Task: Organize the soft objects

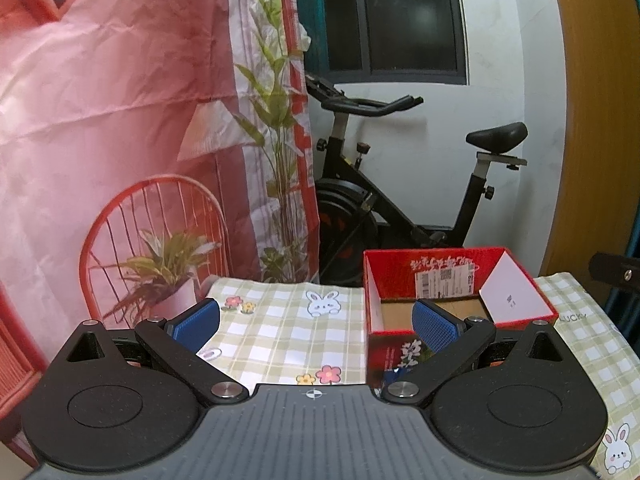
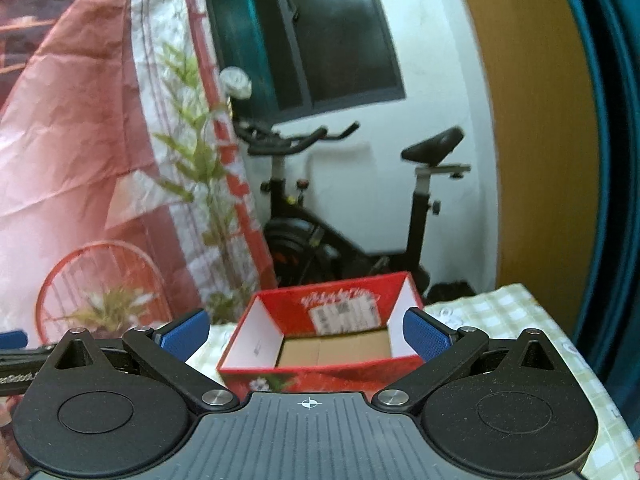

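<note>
Both the left hand-held gripper (image 1: 316,324) and the right hand-held gripper (image 2: 306,334) are held released and empty above the table (image 1: 280,320). The red box (image 2: 332,336) stands open at the far right, and no soft objects can be seen. If the right hand-held gripper is lowered carelessly, the near box wall may be struck and the box shifted.

A room with a bike, a big picture cloth and a window

A black exercise bike (image 1: 404,184) with a black seat stands on the floor by the white wall (image 1: 508,60). Above the bike is a dark window (image 1: 400,16) with a dark frame. To the left hangs a big crinkled pink and red cloth with a picture on it (image 1: 120,112); the picture shows a round red wire chair (image 1: 156,236), a small leafy plant in a pink pot (image 1: 168,268) and a tall thin green plant (image 1: 276,120). On the right is a tall brown wooden panel (image 1: 592,120), with a dark teal curtain (image 2: 612,140) just beside it.
</note>
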`<control>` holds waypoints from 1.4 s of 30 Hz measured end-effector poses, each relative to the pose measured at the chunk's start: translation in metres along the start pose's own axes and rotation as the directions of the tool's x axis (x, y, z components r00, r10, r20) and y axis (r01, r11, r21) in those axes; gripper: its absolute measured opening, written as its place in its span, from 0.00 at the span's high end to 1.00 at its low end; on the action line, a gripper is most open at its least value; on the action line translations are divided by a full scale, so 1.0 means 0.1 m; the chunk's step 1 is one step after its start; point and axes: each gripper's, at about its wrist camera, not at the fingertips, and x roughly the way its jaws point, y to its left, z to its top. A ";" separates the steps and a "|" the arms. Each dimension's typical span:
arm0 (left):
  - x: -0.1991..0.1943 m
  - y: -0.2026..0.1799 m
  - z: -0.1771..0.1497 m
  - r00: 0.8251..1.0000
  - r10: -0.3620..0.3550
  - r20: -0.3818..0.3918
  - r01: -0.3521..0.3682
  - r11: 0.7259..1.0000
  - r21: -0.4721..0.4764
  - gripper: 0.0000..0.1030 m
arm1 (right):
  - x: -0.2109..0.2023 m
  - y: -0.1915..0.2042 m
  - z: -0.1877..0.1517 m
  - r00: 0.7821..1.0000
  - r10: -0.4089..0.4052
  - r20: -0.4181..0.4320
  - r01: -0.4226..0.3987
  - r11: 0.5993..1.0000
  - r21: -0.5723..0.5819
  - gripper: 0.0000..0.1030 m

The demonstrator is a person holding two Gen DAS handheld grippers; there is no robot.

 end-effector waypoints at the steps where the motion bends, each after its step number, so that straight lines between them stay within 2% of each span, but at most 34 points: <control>1: 0.03 0.01 -0.03 1.000 -0.006 -0.005 0.006 1.000 -0.004 0.00 | 0.01 -0.01 -0.04 1.000 -0.010 0.015 0.010 1.000 -0.005 0.00; 5: 0.14 0.05 -0.14 0.999 -0.045 -0.014 0.044 0.999 -0.026 0.00 | 0.11 -0.02 -0.20 1.000 -0.012 0.014 0.013 0.999 -0.038 0.00; 12: 0.35 0.08 -0.29 0.996 -0.081 -0.045 0.079 0.995 -0.056 0.00 | 0.32 -0.02 -0.39 0.998 -0.003 -0.057 0.000 0.998 -0.057 0.00; 19: 0.65 0.05 -0.45 0.990 -0.090 -0.112 0.086 0.995 -0.042 0.00 | 0.62 -0.02 -0.54 0.985 0.019 -0.173 -0.027 0.999 -0.047 0.00; 23: 0.87 0.02 -0.51 0.983 -0.099 -0.153 0.094 0.995 -0.036 0.00 | 0.78 -0.05 -0.66 0.983 0.013 -0.185 -0.026 0.997 -0.069 0.00; 28: 1.08 -0.02 -0.60 0.978 -0.126 -0.168 0.116 0.991 -0.066 0.00 | 0.97 -0.10 -0.81 0.974 0.028 -0.223 -0.047 0.996 -0.081 0.00; 32: 1.24 -0.08 -0.63 0.977 -0.122 -0.176 0.115 0.992 -0.051 0.00 | 1.13 -0.17 -0.88 0.964 0.040 -0.263 -0.061 0.996 -0.070 0.01; 36: 1.38 -0.19 -0.66 0.970 -0.121 -0.212 0.125 0.992 0.006 0.02 | 1.28 -0.19 -0.96 0.952 0.057 -0.299 -0.087 0.992 -0.091 0.13; 39: 1.50 -0.25 -0.70 0.958 -0.132 -0.253 0.145 0.989 0.033 0.13 | 1.37 -0.19 -1.02 0.942 0.069 -0.328 -0.106 0.990 -0.096 0.23; 40: 1.55 -0.26 -0.72 0.951 -0.152 -0.270 0.165 0.986 0.025 0.15 | 1.40 -0.19 -1.03 0.939 0.074 -0.337 -0.113 0.989 -0.095 0.26; 42: 1.62 -0.25 -0.76 0.932 -0.194 -0.305 0.203 0.979 -0.001 0.27 | 1.44 -0.20 -1.07 0.931 0.082 -0.356 -0.122 0.988 -0.092 0.30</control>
